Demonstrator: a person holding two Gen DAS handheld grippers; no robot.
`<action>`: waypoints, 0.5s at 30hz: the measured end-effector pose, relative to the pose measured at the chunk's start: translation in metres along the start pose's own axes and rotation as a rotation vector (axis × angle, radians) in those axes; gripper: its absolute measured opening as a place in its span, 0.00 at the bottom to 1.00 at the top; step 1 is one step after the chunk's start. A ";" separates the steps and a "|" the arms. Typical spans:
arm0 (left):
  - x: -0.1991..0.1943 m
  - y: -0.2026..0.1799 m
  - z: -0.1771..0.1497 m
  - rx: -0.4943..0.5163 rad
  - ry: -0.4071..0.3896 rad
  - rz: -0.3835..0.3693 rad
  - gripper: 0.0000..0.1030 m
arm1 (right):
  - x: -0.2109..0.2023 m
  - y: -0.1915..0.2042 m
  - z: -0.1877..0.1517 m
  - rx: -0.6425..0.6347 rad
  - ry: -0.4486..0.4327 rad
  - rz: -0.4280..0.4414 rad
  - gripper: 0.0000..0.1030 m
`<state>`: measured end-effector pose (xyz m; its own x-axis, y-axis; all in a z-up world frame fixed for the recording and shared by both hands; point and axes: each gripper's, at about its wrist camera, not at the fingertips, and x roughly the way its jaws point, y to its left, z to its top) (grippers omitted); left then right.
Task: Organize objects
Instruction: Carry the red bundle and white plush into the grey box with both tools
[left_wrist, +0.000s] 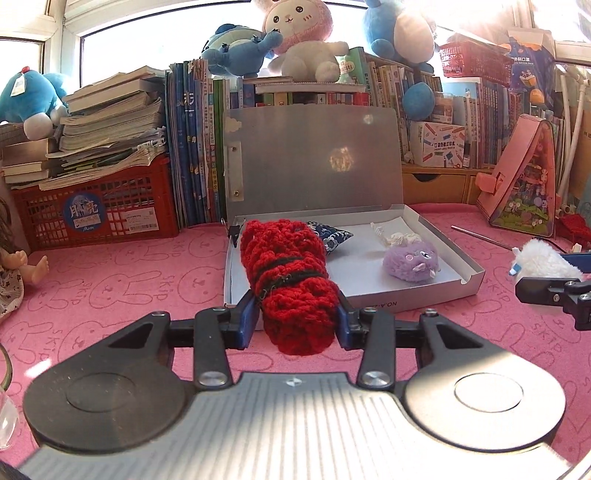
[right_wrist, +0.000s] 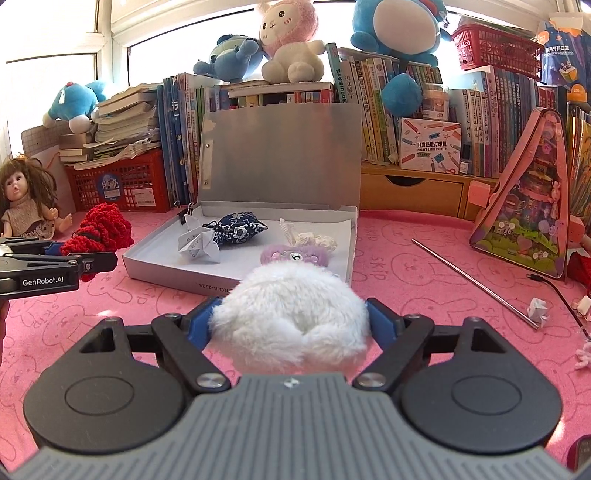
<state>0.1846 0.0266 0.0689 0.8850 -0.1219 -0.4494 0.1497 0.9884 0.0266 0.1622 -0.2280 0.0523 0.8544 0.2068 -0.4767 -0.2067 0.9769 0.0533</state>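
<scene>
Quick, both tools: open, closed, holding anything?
Left tool: closed on the red crocheted bundle.
Right tool: closed on the white fluffy plush.

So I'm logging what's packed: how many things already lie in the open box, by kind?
Blue floral pouch: 1
Folded white paper: 1
Purple fuzzy toy: 1
Cream bundle: 1
Total in the box: 4

This looks like a child's room at home. Soft plush animals, like a pink and white bunny (right_wrist: 286, 40), sit on a long row of upright books (right_wrist: 388, 110) at the top of the frame. A brown-haired doll (right_wrist: 27, 199) sits at the left on the pink bunny-print surface (right_wrist: 406, 266).
</scene>
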 end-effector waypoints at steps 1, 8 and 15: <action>0.005 0.003 0.005 -0.014 0.000 -0.002 0.46 | 0.004 -0.002 0.005 0.006 0.003 0.002 0.81; 0.041 0.014 0.037 -0.032 0.005 0.007 0.46 | 0.038 -0.022 0.048 0.097 0.009 0.020 0.81; 0.100 0.027 0.071 -0.056 0.029 -0.012 0.46 | 0.087 -0.034 0.087 0.131 0.023 0.009 0.81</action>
<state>0.3084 0.0345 0.0876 0.8702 -0.1321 -0.4747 0.1347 0.9905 -0.0288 0.2854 -0.2383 0.0854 0.8414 0.2154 -0.4957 -0.1485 0.9740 0.1711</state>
